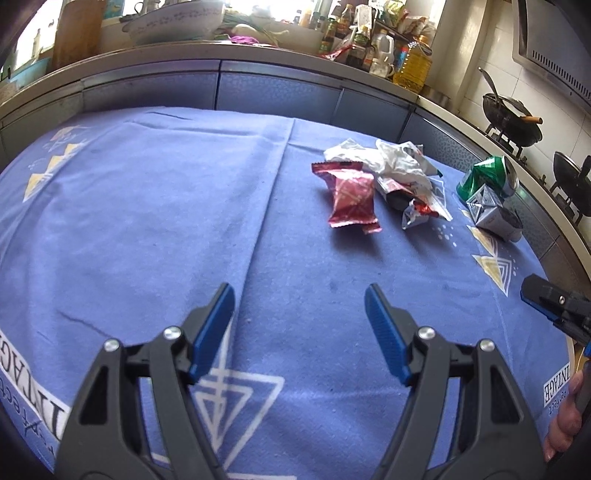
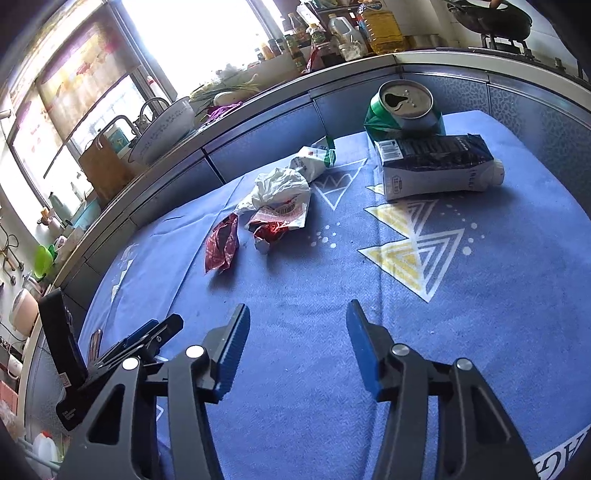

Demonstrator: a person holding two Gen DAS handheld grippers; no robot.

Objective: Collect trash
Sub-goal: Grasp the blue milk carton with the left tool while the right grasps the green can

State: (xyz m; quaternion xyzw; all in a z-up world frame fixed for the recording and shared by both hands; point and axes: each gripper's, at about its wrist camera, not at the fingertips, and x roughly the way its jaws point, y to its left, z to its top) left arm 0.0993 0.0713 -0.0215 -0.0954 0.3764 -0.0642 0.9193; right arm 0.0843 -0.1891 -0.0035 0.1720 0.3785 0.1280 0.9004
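Note:
Trash lies on a blue cloth. A red snack wrapper lies beside crumpled white wrappers, with a crushed green can and a flattened carton to the right. My left gripper is open and empty, near the front, well short of the wrapper. In the right wrist view the red wrapper, white wrappers, can and carton lie ahead. My right gripper is open and empty above the cloth.
A kitchen counter runs behind the table, with bottles, a bowl and woks on a stove. The right gripper's tip shows at the right edge of the left wrist view; the left gripper shows at the lower left of the right wrist view.

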